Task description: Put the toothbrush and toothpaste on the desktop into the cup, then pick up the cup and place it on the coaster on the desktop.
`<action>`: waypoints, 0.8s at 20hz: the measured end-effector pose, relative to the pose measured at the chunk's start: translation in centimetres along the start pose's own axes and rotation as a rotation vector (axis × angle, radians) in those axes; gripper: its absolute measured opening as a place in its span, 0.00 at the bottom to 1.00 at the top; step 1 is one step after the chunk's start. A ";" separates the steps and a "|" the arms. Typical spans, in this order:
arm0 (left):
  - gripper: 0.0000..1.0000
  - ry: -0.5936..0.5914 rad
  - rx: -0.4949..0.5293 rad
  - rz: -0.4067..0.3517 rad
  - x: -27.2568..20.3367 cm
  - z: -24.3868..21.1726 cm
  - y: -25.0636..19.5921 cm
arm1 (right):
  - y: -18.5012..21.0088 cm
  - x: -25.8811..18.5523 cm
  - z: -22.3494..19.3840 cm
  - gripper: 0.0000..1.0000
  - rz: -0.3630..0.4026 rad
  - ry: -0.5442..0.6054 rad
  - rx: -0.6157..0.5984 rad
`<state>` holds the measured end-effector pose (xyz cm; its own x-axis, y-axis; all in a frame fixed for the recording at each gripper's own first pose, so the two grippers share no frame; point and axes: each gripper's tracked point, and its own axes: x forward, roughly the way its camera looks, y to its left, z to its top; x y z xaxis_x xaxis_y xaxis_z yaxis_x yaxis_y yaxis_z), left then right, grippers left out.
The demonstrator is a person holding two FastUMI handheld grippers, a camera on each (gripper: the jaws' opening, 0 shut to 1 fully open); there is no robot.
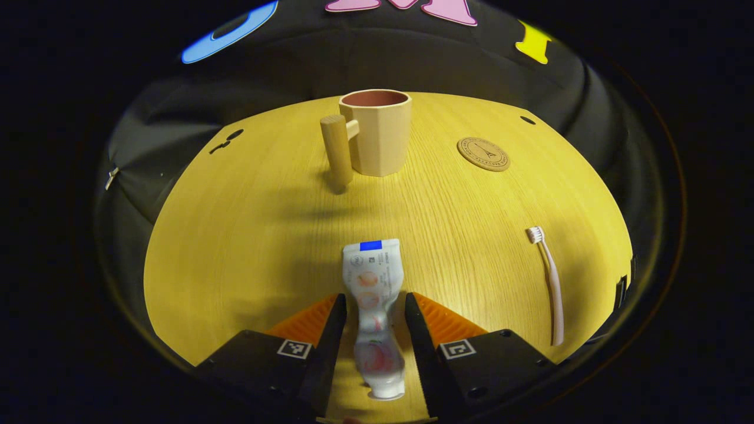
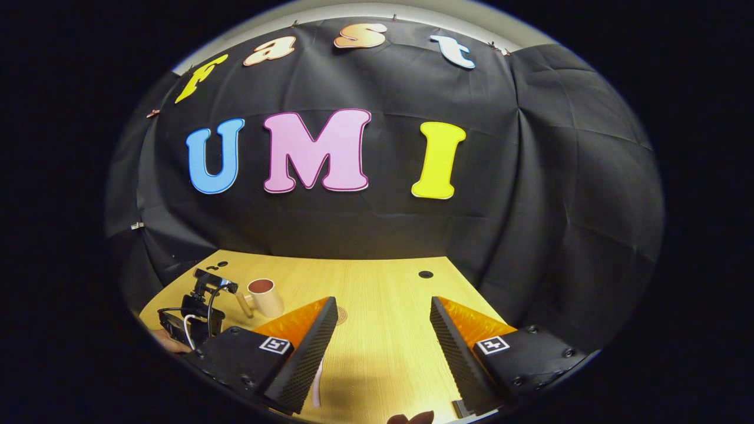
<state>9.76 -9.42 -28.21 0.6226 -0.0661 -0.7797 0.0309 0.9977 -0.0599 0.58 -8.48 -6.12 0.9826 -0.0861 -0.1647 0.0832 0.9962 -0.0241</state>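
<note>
Toothpaste [image 1: 374,306] lying flat on the desk [image 1: 247,235], long axis running straight between the left gripper [image 1: 374,309] fingers, which are flanking it, contact unclear; cup [image 1: 377,132] straight ahead; right gripper [image 2: 383,321] hanging spread, empty, farther off

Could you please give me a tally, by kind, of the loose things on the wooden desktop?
cup: 1
coaster: 1
toothpaste tube: 1
toothbrush: 1
Total: 4
</note>
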 end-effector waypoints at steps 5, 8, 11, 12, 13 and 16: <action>0.46 0.092 -0.021 -0.008 0.1 -0.5 -0.5 | -0.1 -0.2 -0.5 0.97 -0.009 0.016 0.007; 0.35 0.136 -0.005 -0.028 0.0 -0.2 -0.6 | 0.3 -0.3 -1.5 0.97 -0.002 0.049 0.004; 0.29 0.131 0.015 -0.072 0.0 0.1 -1.0 | 1.5 -0.3 -2.9 0.97 0.029 0.106 0.035; 0.25 0.125 0.001 -0.112 -0.1 0.3 -1.4 | 1.9 -0.1 -3.5 0.97 0.041 0.126 0.042; 0.24 0.123 -0.022 -0.151 -0.3 0.3 -1.8 | 2.2 0.1 -4.2 0.97 0.051 0.152 0.044; 0.22 0.017 -0.056 -0.186 -2.5 2.7 -1.2 | 3.2 0.6 -6.5 0.97 0.082 0.242 0.043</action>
<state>10.26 -10.42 -24.49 0.5972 -0.2498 -0.7622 0.1000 0.9660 -0.2383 0.40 -5.44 -12.69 0.9186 0.0002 -0.3952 0.0173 0.9990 0.0406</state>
